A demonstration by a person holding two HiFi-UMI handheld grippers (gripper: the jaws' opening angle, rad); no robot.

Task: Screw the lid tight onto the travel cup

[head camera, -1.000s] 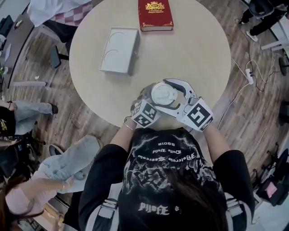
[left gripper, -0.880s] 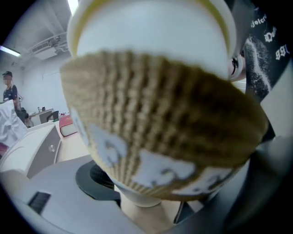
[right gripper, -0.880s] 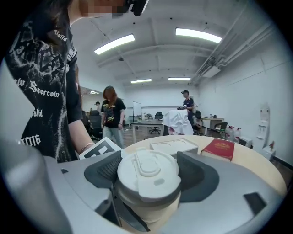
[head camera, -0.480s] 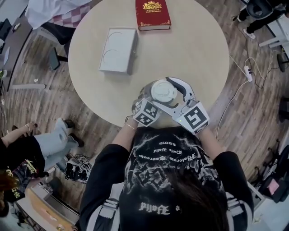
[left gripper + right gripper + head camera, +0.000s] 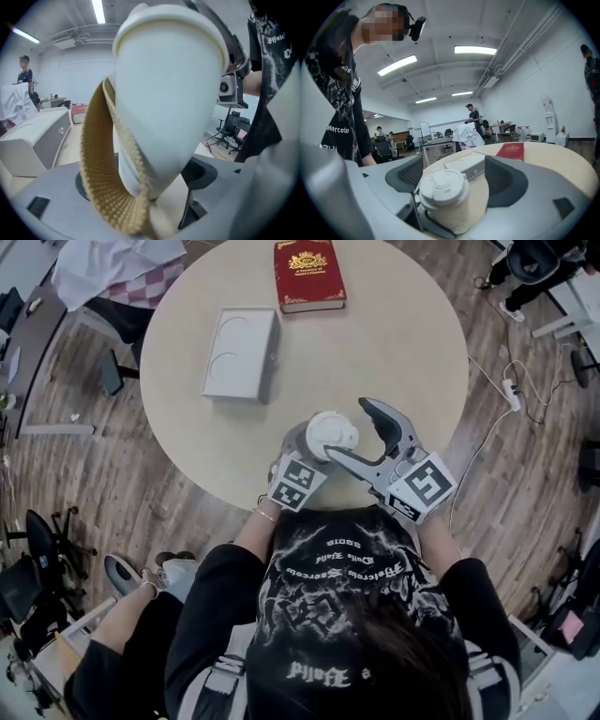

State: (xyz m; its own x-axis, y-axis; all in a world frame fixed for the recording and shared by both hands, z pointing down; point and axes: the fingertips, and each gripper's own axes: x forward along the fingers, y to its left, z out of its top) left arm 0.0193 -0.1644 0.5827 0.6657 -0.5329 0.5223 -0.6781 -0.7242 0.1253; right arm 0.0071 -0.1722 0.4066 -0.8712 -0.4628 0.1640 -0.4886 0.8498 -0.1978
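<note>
White lid (image 5: 330, 432) stands free between the opening jaws of the right claw (image 5: 347, 427). Left claw (image 5: 140, 187) clamps the travel cup (image 5: 168, 93). Grip the lid squarely, then twist.

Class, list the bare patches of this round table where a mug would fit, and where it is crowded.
Bare: right half of the round beige table, between the red hardback book and the white lidded travel cup; the middle strip between the white rectangular box and that cup. Crowded: the near edge around the cup.
</note>
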